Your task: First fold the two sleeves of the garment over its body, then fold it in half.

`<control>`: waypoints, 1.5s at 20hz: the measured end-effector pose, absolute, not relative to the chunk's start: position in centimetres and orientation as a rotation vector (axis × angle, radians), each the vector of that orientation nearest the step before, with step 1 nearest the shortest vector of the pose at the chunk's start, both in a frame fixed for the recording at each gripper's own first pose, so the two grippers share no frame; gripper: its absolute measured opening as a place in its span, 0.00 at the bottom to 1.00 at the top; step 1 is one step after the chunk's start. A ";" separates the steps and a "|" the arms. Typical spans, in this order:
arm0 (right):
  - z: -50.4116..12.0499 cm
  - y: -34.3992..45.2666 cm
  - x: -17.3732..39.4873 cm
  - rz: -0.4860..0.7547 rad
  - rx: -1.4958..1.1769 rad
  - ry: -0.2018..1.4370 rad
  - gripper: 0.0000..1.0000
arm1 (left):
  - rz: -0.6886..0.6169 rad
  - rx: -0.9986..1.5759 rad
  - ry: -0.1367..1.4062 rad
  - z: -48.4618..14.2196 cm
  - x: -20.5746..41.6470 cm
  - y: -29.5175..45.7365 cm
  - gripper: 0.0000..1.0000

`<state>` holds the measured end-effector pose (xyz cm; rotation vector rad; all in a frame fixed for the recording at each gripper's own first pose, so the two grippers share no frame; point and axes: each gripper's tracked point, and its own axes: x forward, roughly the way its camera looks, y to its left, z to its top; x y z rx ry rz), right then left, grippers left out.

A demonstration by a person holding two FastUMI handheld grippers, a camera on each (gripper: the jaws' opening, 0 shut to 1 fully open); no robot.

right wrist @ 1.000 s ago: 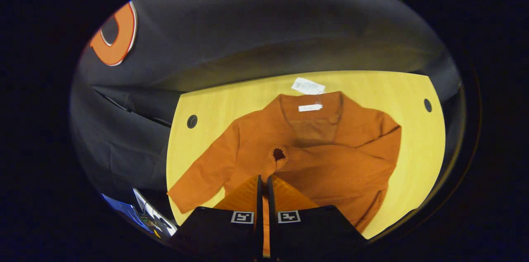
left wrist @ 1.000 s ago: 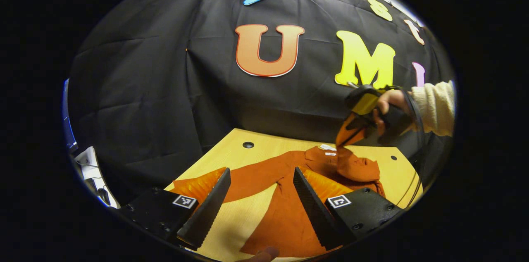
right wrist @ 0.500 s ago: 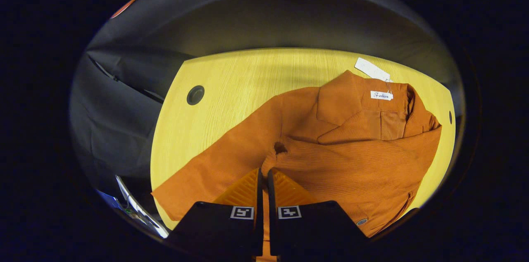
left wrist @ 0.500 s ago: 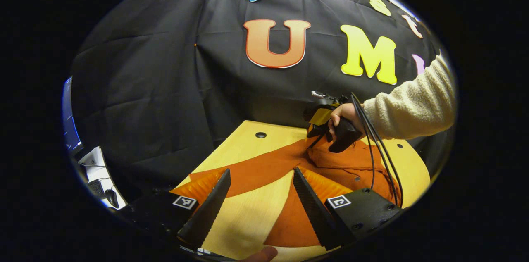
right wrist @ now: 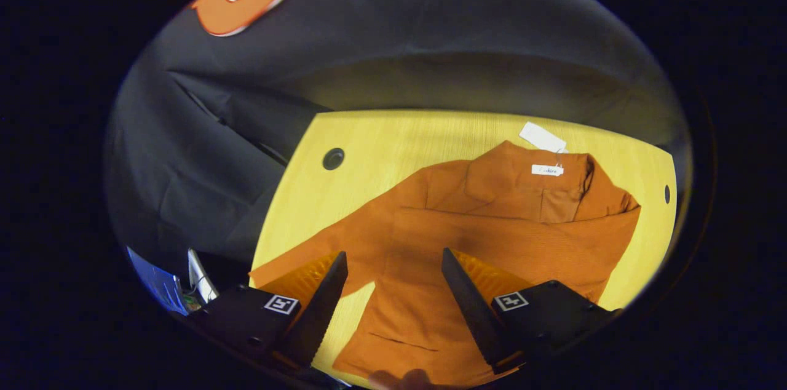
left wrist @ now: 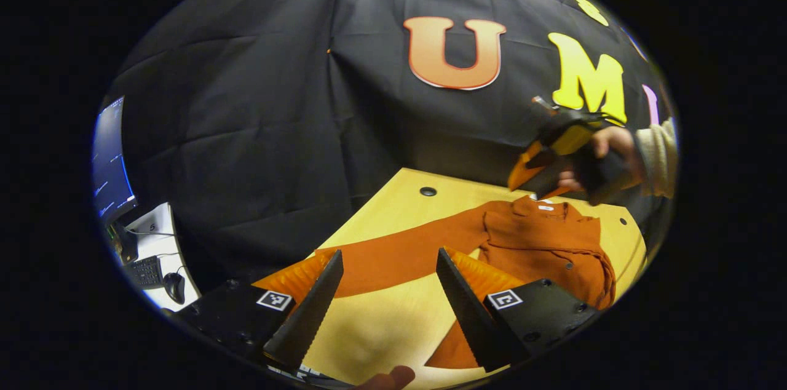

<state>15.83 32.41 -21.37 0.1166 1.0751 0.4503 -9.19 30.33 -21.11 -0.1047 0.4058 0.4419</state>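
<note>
An orange garment (right wrist: 492,224) lies on the yellow table (right wrist: 381,150), collar and white tag toward the far edge. One sleeve is folded across the body (right wrist: 522,242); the other sleeve (right wrist: 307,254) stretches out flat to the left. My right gripper (right wrist: 389,298) stands open above the garment with nothing between its fingers. In the left gripper view the garment (left wrist: 547,242) lies ahead and its outstretched sleeve (left wrist: 399,254) runs past the open left gripper (left wrist: 386,301). The right gripper (left wrist: 541,175), held by a hand, hovers above the collar in that view.
The black cloth wall rises behind the table. Round cable holes (right wrist: 333,158) (right wrist: 667,194) mark the table's far corners. A monitor (left wrist: 110,156), keyboard and mouse (left wrist: 154,273) sit on a side desk off to the left. A fingertip (left wrist: 387,378) shows at the lower rim.
My right gripper has opened, letting go of the sleeve cuff it held, and lifted away toward the right. The sleeve now lies across the body. The left gripper's view swung left.
</note>
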 end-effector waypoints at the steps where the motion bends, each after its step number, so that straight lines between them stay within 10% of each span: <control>1: -20.4 30.6 15.1 0.446 0.114 1.048 0.99 | 0.479 -0.107 0.419 -21.7 -8.9 31.8 0.99; 8: -12.0 17.2 5.9 0.414 0.272 0.824 0.93 | 0.722 -0.185 0.646 -28.1 -6.1 41.1 0.99; 18: -9.1 0.1 -9.2 0.098 0.149 0.662 0.92 | 0.674 -0.342 1.056 -39.4 -4.6 42.4 1.00; 30: -5.5 -6.1 -12.9 -0.084 0.233 0.601 0.97 | 0.564 -0.649 1.471 -40.6 -3.1 43.0 0.90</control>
